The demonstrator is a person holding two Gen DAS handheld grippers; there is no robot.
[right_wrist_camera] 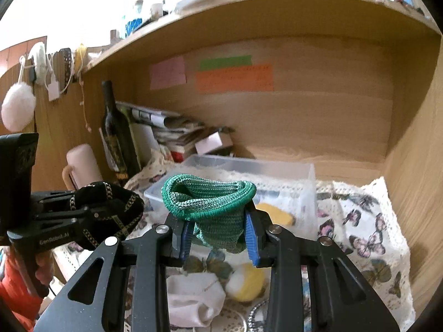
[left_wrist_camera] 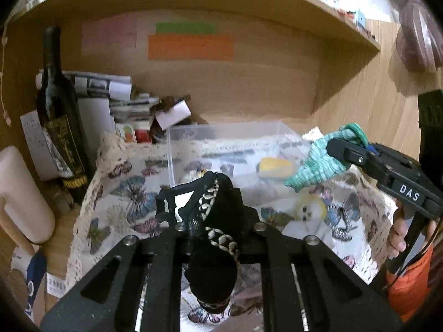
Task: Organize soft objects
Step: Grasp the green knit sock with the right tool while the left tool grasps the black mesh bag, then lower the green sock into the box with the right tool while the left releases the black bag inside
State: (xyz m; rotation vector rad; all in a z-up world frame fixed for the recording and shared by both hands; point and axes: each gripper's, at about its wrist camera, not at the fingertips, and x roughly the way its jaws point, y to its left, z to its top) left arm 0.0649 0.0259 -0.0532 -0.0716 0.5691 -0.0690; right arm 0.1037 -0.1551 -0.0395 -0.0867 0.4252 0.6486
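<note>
My left gripper is shut on a black soft fabric piece with a pale chain pattern, which droops back over the jaws. In the right wrist view the left gripper sits at the left with the black fabric bunched in it. My right gripper is shut on a green knit sock, whose rolled cuff stands open above the blue pads. In the left wrist view the right gripper holds the green sock above a clear plastic box.
The box stands on a butterfly-print cloth inside a wooden shelf bay and holds a yellow item. A white sock and a yellow-white plush ball lie on the cloth. A dark bottle, papers and a white mug crowd the left.
</note>
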